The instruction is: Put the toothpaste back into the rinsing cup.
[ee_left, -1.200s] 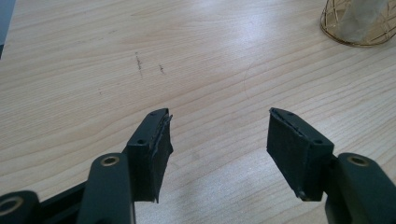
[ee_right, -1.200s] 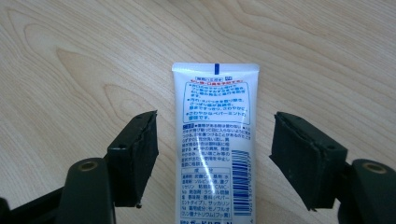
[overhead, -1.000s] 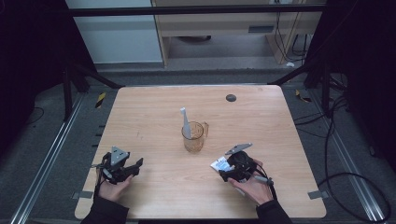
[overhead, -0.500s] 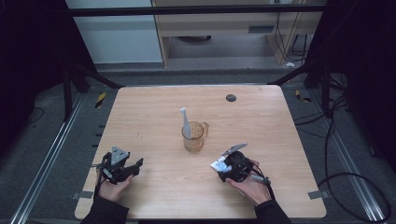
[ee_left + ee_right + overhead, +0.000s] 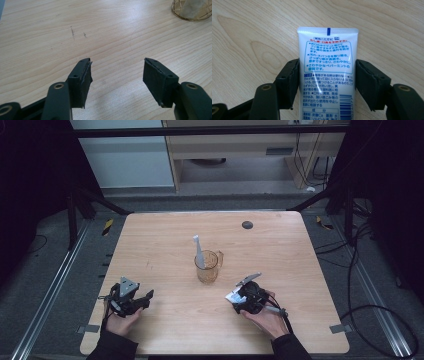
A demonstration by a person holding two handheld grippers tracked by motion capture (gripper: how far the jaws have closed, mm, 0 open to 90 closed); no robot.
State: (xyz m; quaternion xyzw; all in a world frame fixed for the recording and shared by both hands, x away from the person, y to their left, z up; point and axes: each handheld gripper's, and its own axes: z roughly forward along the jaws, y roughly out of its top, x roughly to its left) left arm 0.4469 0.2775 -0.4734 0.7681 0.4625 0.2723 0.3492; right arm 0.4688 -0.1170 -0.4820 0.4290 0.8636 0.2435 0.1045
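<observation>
A: From the high view, where is everything?
B: The left gripper (image 5: 131, 299) sits at the table's (image 5: 280, 245) near left, the right gripper (image 5: 246, 296) at the near right. A glass mug (image 5: 207, 267) stands mid-table with a toothbrush (image 5: 198, 251) upright in it.

A: And the left gripper view?
B: Its jaws stand wide apart over bare wood, with the mug's base (image 5: 193, 10) at the far right.

A: The right gripper view?
B: A white toothpaste tube (image 5: 327, 72) lies between the jaws, crimped end away. They have just been closing; both pads meet the tube's sides.
</observation>
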